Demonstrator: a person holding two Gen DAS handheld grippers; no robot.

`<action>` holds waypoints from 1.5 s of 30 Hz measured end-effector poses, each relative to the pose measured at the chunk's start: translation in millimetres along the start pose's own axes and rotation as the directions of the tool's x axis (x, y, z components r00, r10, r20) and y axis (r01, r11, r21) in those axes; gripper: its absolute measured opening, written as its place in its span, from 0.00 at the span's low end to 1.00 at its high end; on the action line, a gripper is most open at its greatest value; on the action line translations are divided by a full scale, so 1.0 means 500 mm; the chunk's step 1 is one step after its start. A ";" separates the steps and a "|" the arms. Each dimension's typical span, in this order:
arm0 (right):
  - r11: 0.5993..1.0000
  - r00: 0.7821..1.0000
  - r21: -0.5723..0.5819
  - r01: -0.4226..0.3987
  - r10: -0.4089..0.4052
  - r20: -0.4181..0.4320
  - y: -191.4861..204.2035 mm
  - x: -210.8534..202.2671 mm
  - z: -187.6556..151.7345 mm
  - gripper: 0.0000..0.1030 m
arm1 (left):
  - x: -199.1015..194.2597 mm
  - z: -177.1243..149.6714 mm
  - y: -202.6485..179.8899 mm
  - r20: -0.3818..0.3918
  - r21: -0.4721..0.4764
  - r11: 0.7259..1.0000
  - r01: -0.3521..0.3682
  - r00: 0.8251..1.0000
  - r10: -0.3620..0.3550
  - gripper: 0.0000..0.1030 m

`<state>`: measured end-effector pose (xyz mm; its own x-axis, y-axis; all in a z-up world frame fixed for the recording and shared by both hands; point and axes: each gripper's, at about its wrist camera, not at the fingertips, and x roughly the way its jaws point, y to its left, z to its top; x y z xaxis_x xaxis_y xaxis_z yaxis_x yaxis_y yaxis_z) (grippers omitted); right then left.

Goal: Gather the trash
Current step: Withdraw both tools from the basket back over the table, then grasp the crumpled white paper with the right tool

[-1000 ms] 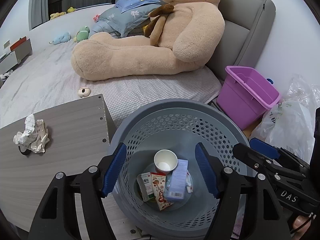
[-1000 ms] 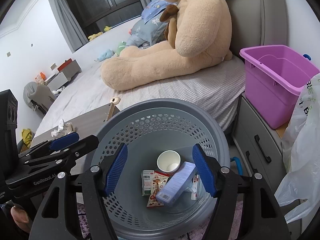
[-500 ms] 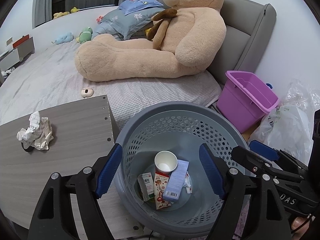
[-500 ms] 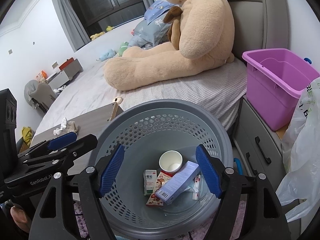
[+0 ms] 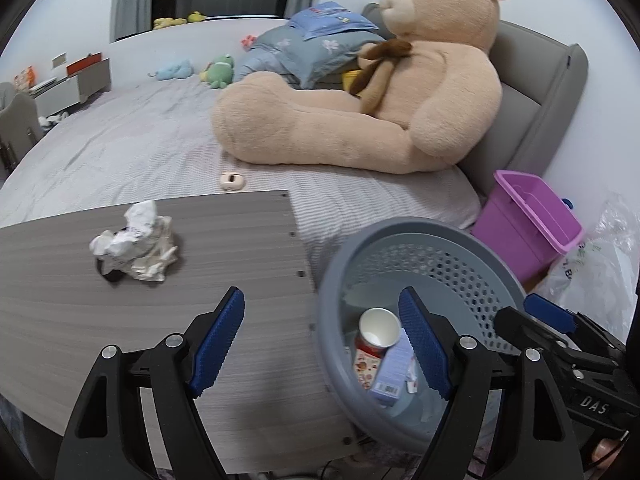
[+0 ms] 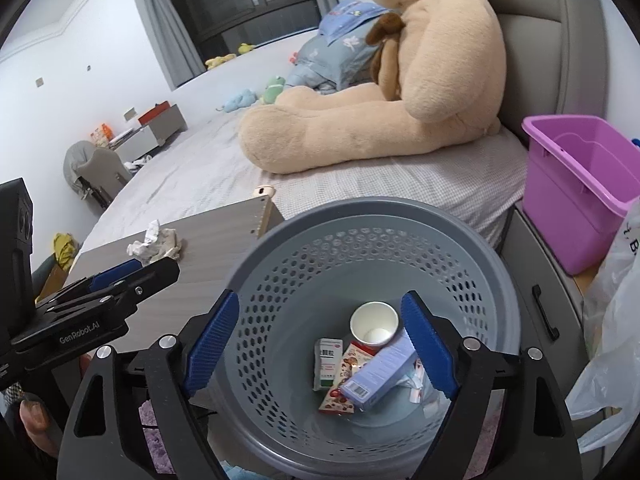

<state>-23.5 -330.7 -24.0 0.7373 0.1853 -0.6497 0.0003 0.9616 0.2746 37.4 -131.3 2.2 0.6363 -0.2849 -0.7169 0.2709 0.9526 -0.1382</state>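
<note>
A: What do I list off-task?
B: I log a tan teddy bear (image 5: 360,108) on the grey bed (image 5: 132,148), a purple bin (image 6: 580,184) beside it, small plush toys (image 5: 218,72) farther back.

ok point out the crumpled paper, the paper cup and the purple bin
crumpled paper (image 5: 136,246), left wrist view, middle of the wad
paper cup (image 6: 374,324), right wrist view, inside its open mouth
purple bin (image 6: 560,196), right wrist view, its front wall

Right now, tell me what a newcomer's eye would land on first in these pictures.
The huge tan teddy bear slumped on the bed against the grey headboard grabs attention first. Next comes the grey perforated trash basket in the foreground, holding a paper cup and small cartons. After that, the crumpled paper lying alone on the grey wooden tabletop, left of the basket.
</note>
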 end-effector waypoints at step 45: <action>0.898 0.968 -0.374 -0.231 0.173 -0.184 0.467 0.295 0.053 0.89 | -0.075 -0.077 0.510 0.024 -0.372 0.862 -0.344 0.925 0.380 0.74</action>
<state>103.2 -84.2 -37.2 0.5890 0.3826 -0.7118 -0.4229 0.8965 0.1319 54.8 126.6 -32.4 0.7087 0.0958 -0.6989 -0.2547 0.9587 -0.1268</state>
